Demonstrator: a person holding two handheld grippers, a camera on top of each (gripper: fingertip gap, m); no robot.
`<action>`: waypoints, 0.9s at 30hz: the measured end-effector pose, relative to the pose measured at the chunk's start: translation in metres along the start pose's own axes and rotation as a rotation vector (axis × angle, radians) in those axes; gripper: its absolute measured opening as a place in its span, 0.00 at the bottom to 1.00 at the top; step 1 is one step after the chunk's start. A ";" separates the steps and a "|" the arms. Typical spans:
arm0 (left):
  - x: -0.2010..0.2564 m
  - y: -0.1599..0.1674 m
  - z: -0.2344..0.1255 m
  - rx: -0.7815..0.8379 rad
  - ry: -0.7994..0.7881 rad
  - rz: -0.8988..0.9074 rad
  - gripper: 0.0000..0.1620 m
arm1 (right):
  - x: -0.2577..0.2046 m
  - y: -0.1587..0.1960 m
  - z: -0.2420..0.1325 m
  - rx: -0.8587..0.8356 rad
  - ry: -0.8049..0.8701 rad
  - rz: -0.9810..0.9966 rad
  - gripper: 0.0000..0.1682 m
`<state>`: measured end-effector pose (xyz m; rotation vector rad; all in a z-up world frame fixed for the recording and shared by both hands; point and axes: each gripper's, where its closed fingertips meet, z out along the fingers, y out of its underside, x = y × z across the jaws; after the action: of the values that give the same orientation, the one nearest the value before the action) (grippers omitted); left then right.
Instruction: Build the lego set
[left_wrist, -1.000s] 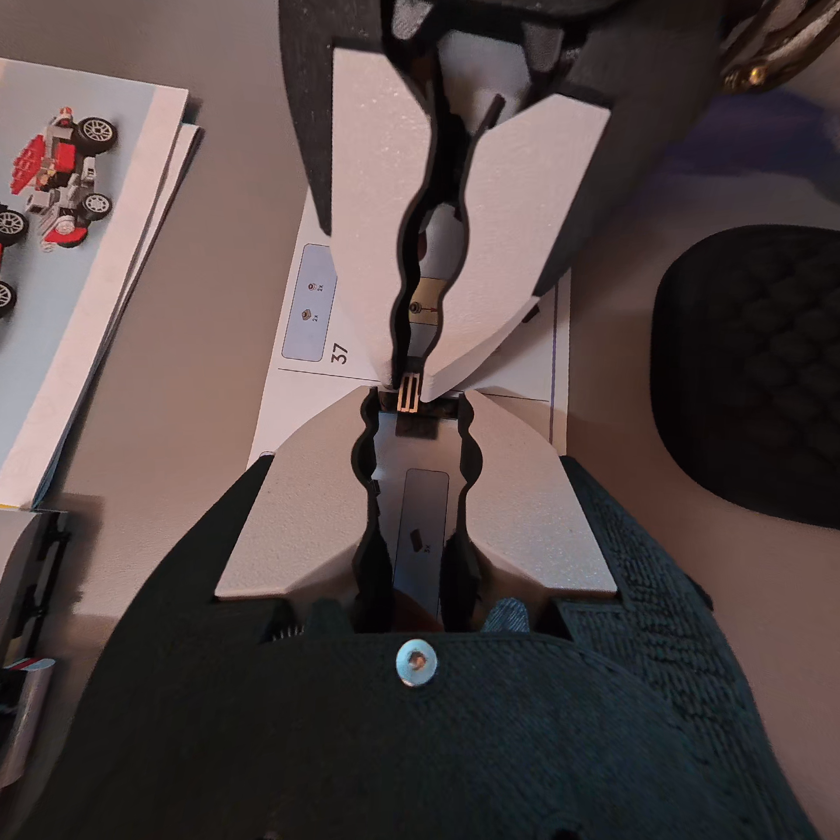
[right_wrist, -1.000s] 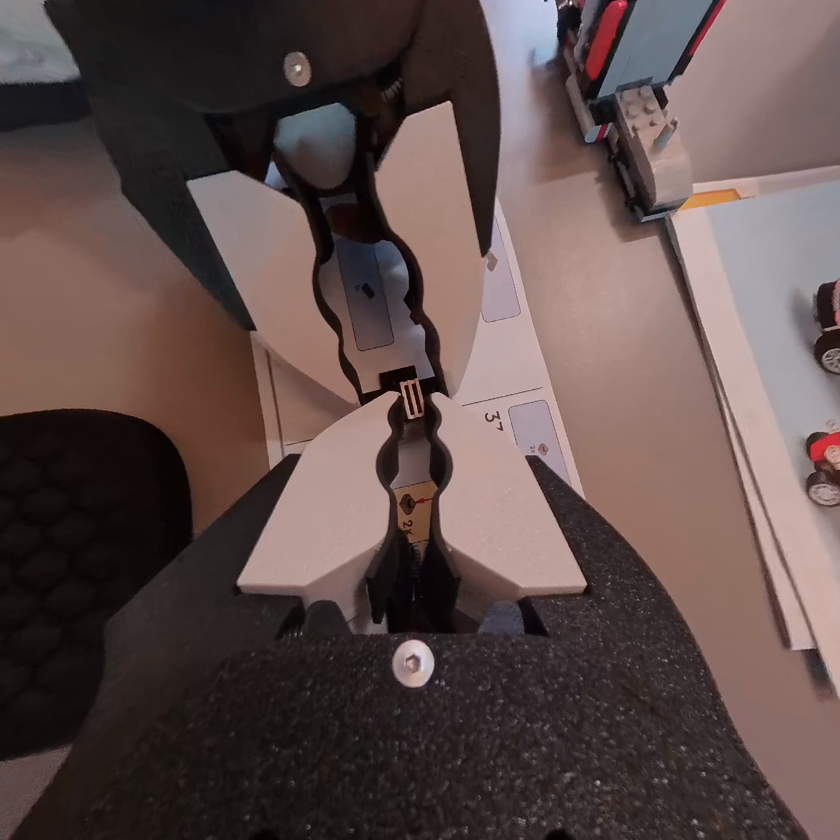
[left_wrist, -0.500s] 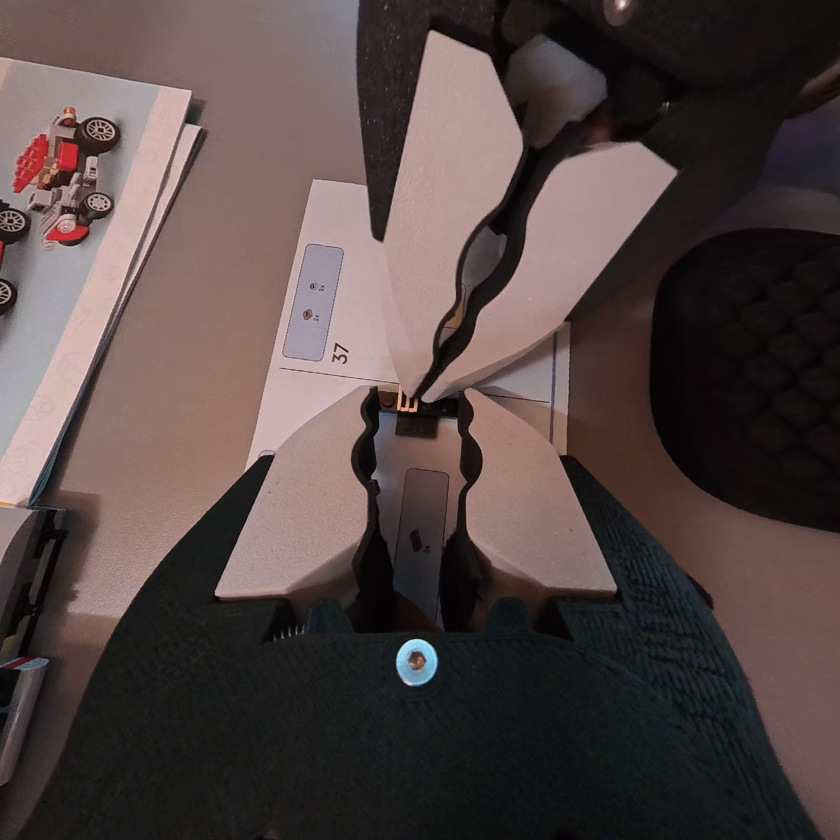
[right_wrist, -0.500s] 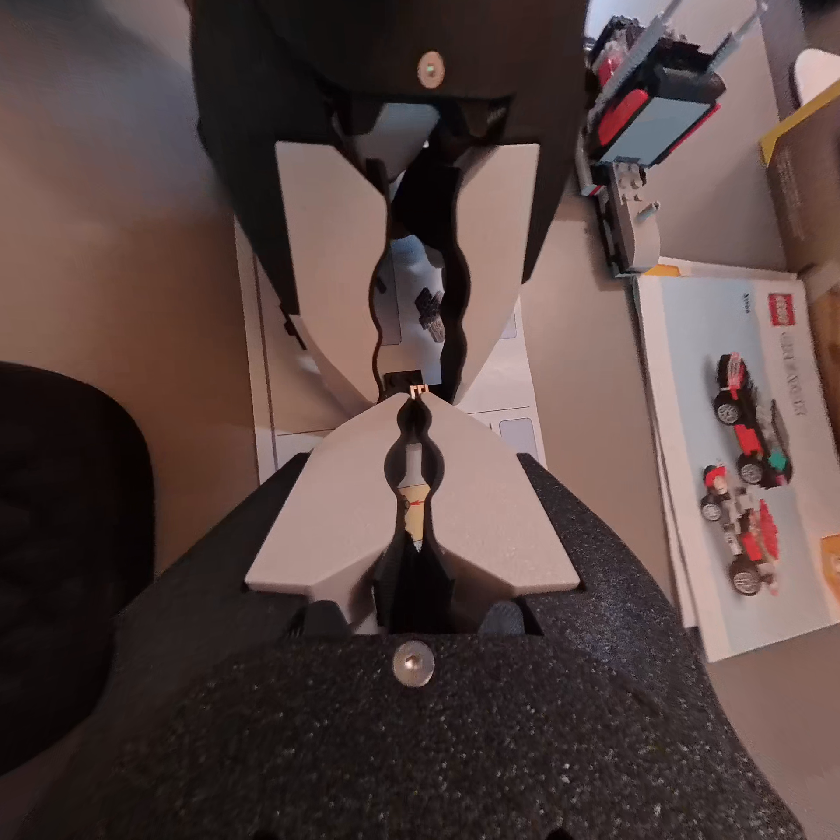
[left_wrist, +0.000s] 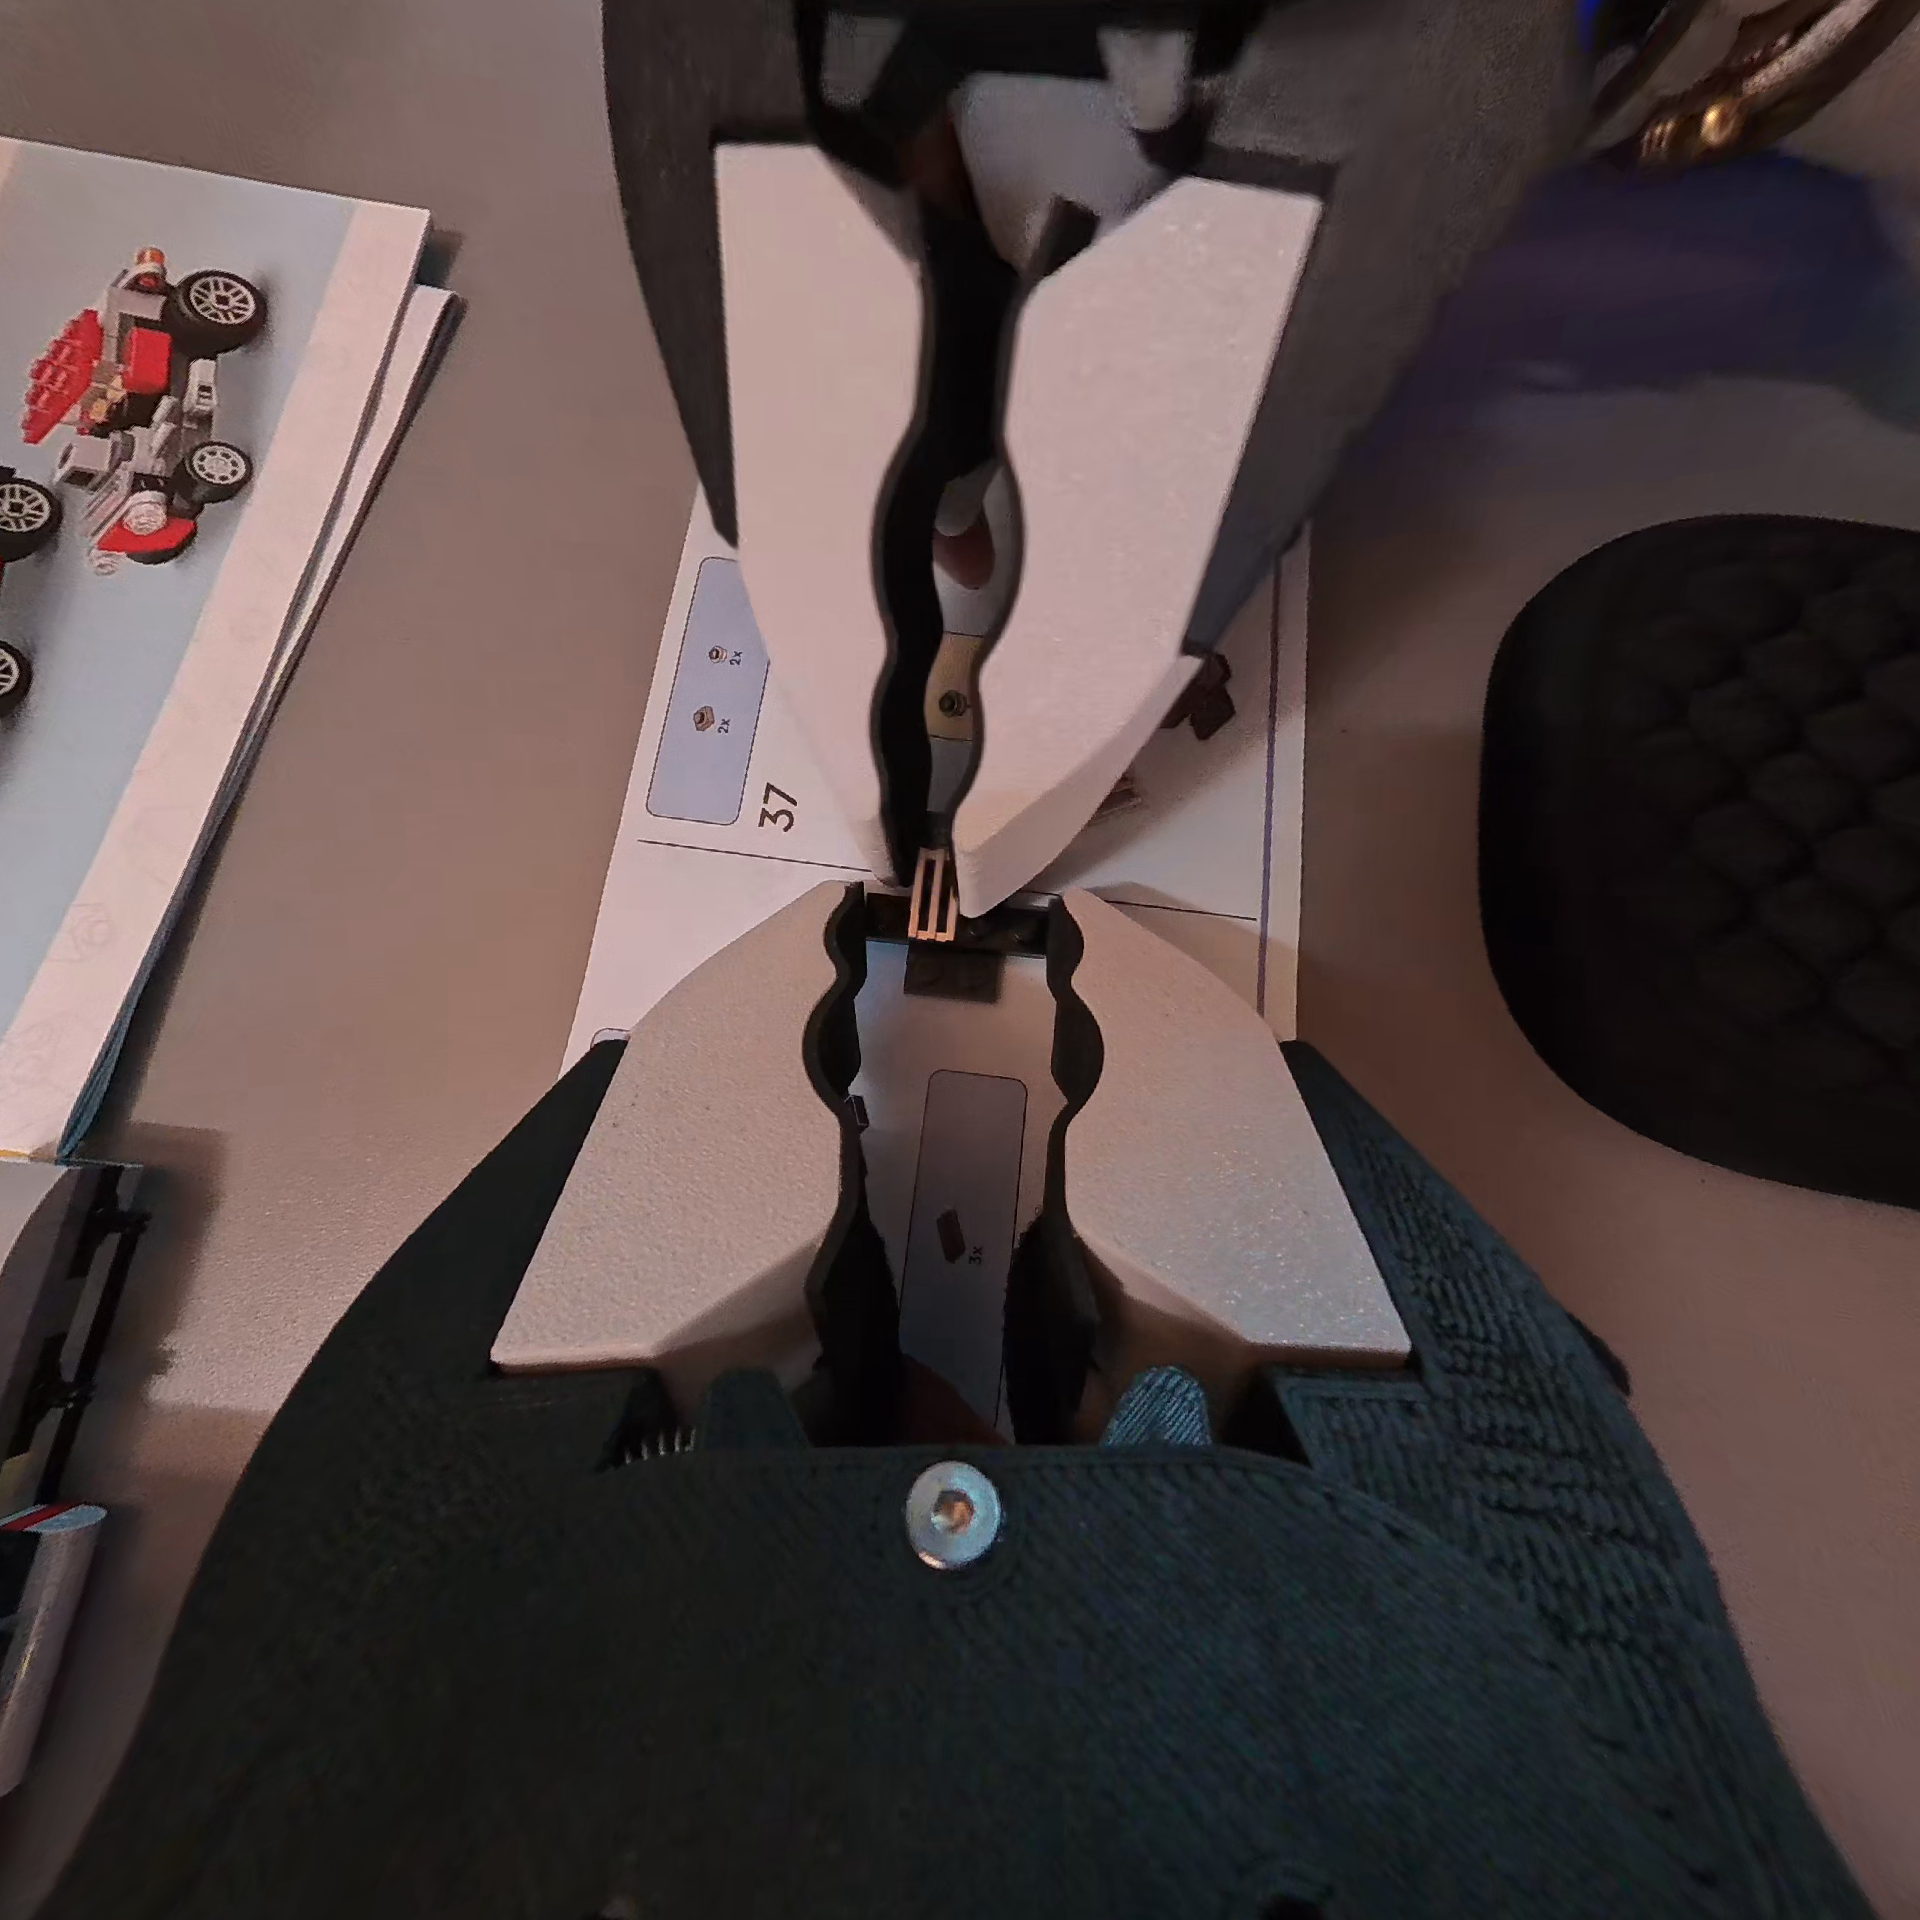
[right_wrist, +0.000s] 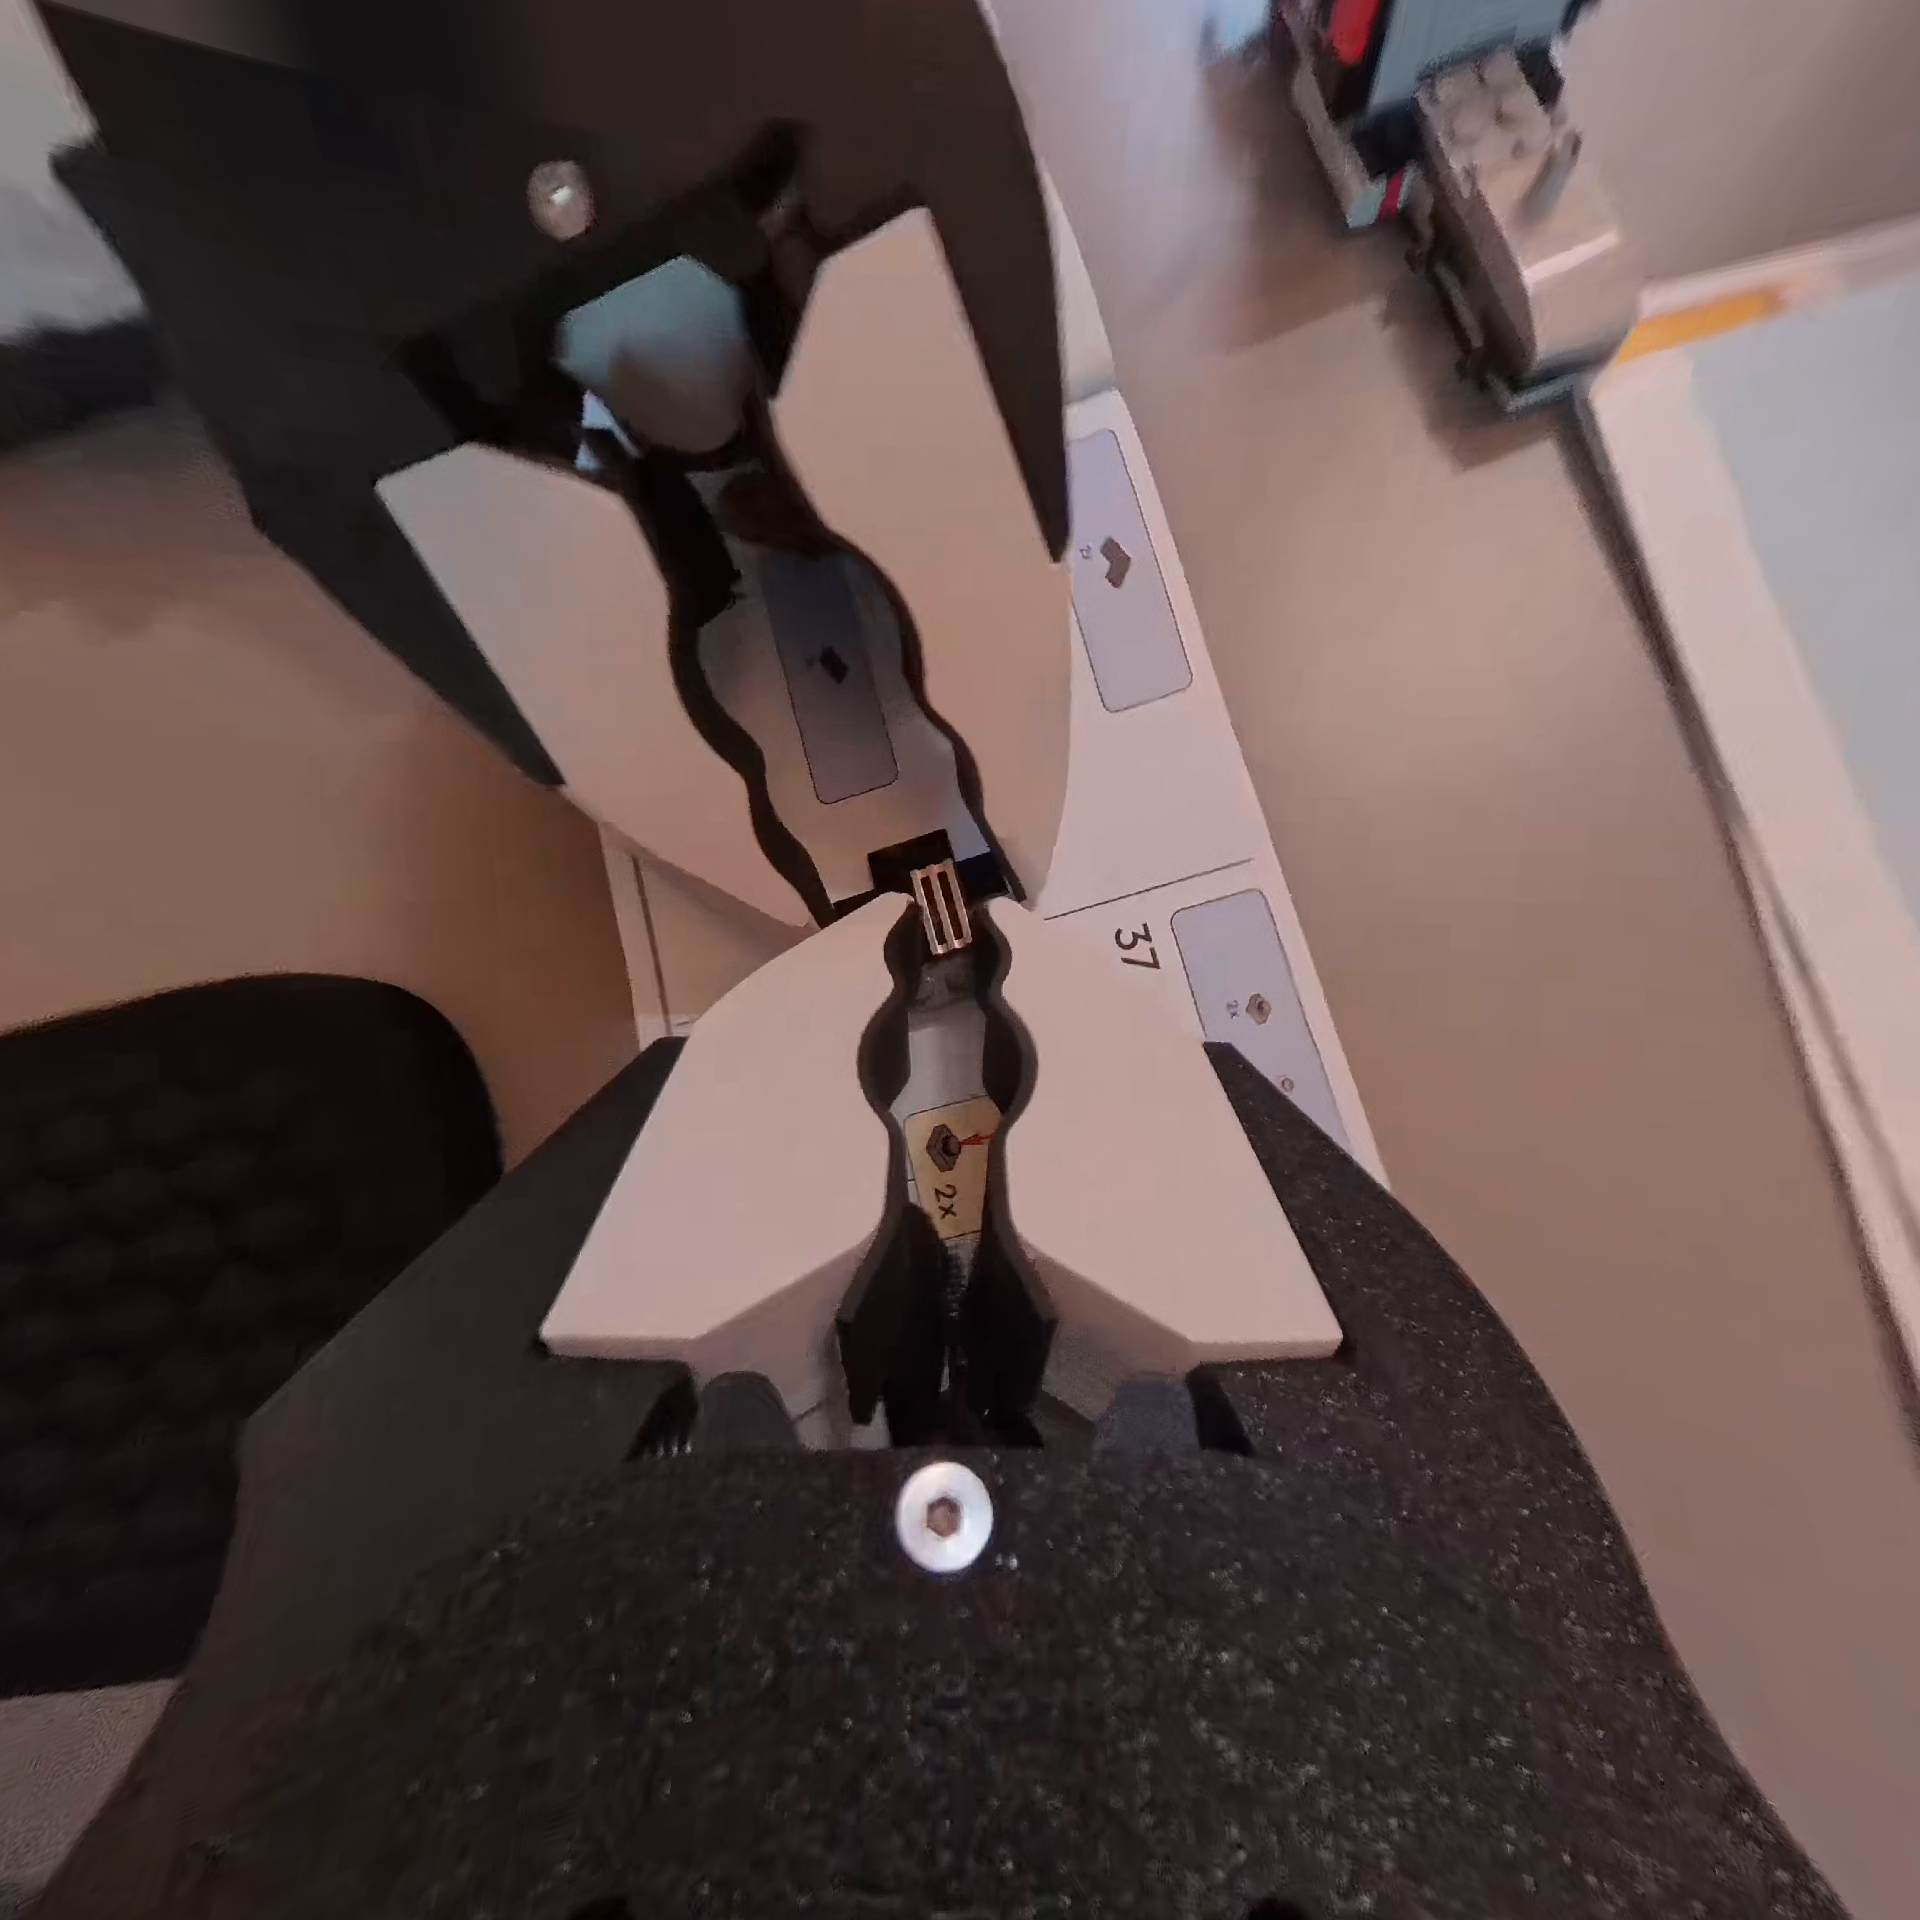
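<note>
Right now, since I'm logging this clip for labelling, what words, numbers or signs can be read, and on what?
I won't copy writing out; these bear it.
Open instruction sheet: a step number beside a pale blue parts box with tiny counts.
Grey parts box between the left tongs: a count.
Yellow box between the right tongs: a count.
Closed booklet: car pictures, no writing readable.

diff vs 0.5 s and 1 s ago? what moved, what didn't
The right gripper, tilted and pinched nearly shut half a second ago, has swung back to face the left gripper straight on, as it did a second ago. It still pinches the small grille piece against the black piece in the left gripper. Both grips, the instruction sheet and booklets are unchanged.
</note>
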<state>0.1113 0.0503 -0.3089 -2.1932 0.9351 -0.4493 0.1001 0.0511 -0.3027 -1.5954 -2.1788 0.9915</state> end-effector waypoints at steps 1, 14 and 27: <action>0.000 0.000 0.000 0.000 0.000 0.000 0.21 | 0.000 0.000 0.000 -0.001 0.035 -0.052 0.05; 0.000 0.000 0.000 -0.001 -0.011 -0.020 0.21 | 0.003 -0.013 -0.019 0.169 0.262 -0.095 0.05; 0.004 0.010 -0.015 -0.048 -0.103 -0.251 0.21 | -0.016 0.007 -0.009 0.041 0.275 0.238 0.05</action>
<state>0.1010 0.0357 -0.3057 -2.3648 0.6241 -0.4296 0.1161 0.0405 -0.2975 -1.8795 -1.8087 0.8134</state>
